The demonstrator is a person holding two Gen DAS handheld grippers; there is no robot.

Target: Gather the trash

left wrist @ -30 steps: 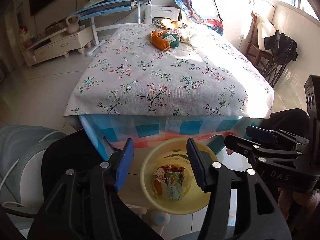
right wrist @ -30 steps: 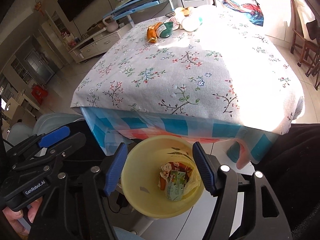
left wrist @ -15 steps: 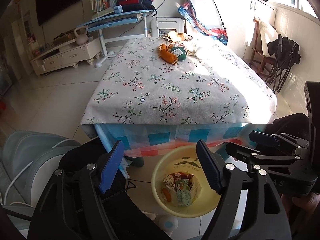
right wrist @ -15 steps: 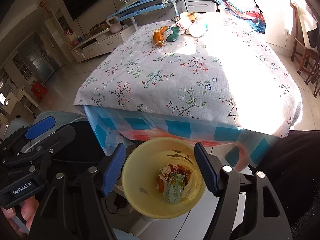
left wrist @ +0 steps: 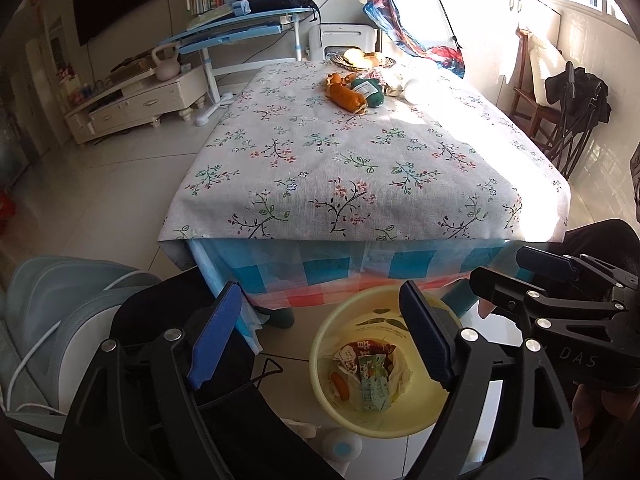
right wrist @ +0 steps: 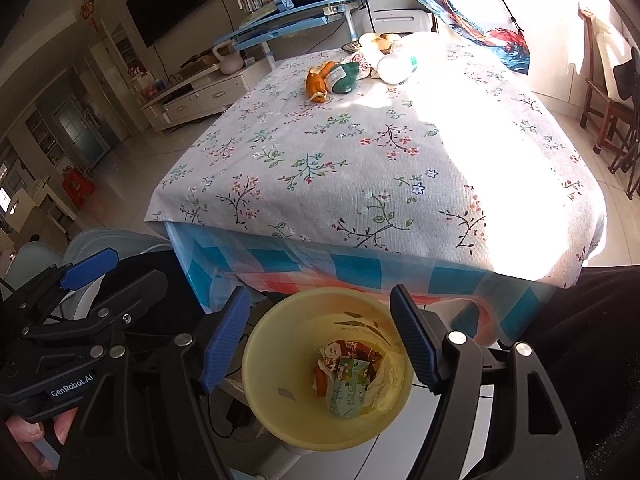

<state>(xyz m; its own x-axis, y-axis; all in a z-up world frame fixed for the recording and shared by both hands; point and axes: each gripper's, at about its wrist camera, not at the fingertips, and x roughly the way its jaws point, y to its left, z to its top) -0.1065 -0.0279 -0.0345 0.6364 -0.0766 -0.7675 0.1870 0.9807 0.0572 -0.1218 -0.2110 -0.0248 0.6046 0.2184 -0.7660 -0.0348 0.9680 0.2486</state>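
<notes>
A yellow bin stands on the floor below the table's near edge. It holds wrappers, a green carton and a white bag. My left gripper is open and empty above the bin's left side. My right gripper is open and empty above the bin. On the far end of the table lie an orange packet, a green packet and a white bottle.
The table has a floral cloth over a blue checked one. A basket of bread sits at the far end. A grey chair is at left, wooden chairs at right, a blue desk behind.
Both grippers have risen and pulled back from the bin, so it looks smaller and more of the table shows. The left gripper's jaws have opened wider. The trash in the bin is unchanged.
</notes>
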